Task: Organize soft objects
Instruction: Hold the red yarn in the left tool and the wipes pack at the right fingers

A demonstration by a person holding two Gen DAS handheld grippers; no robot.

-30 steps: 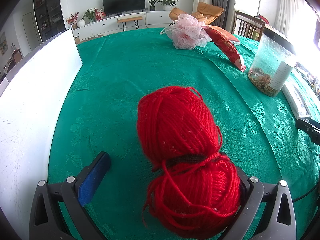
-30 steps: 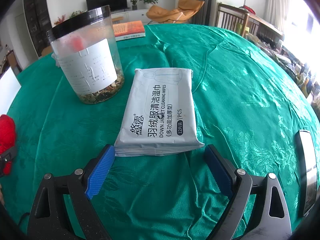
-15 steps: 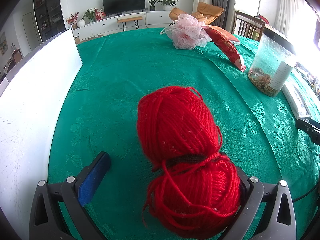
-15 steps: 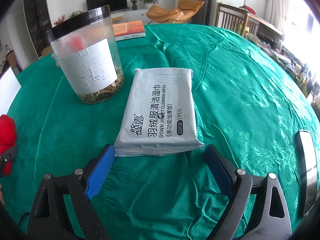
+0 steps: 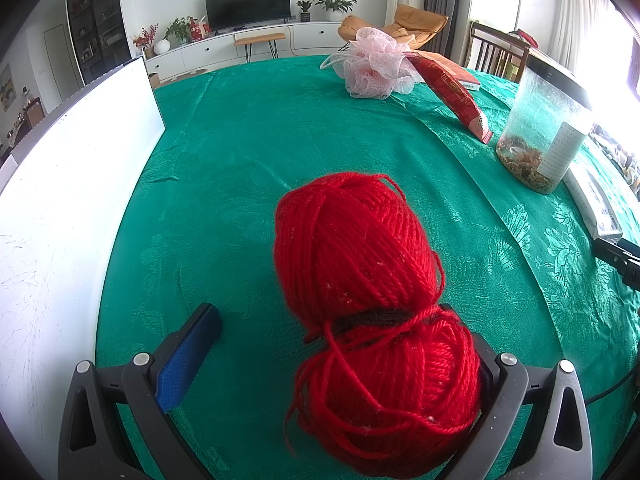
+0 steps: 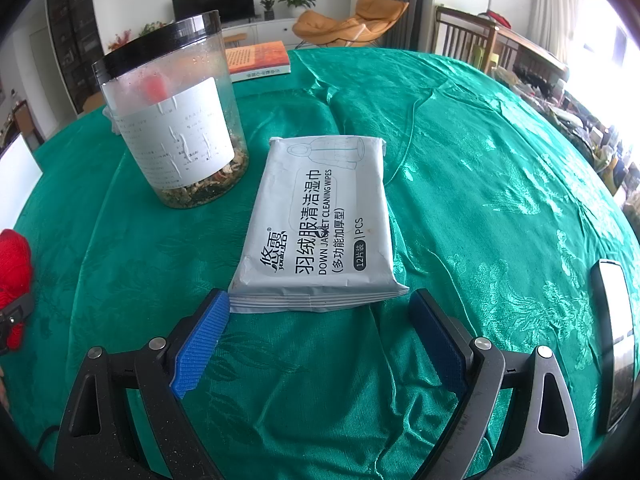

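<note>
Nothing has moved since the earlier frames: both of your grippers sit where they were. In the left wrist view, the red yarn [image 5: 372, 312], two balls bound by a dark band, fills the lower centre of the frame on the green tablecloth [image 5: 248, 152]; its nearer ball presses against the right finger of your left gripper [image 5: 340, 344], while the blue-padded left finger [image 5: 188, 360] stands clear of it, so that gripper is spread wide and grasping nothing. A pink bath pouf [image 5: 374, 66] lies at the upper centre, a white board [image 5: 68, 184] runs along the left. In the right wrist view, the pack of wipes [image 6: 320, 224] lies flat at the frame's centre, its near edge just ahead of your right gripper [image 6: 320, 320], which is likewise released, fingers apart either side. A clear jar [image 6: 176, 128] stands upper left of the pack.
</note>
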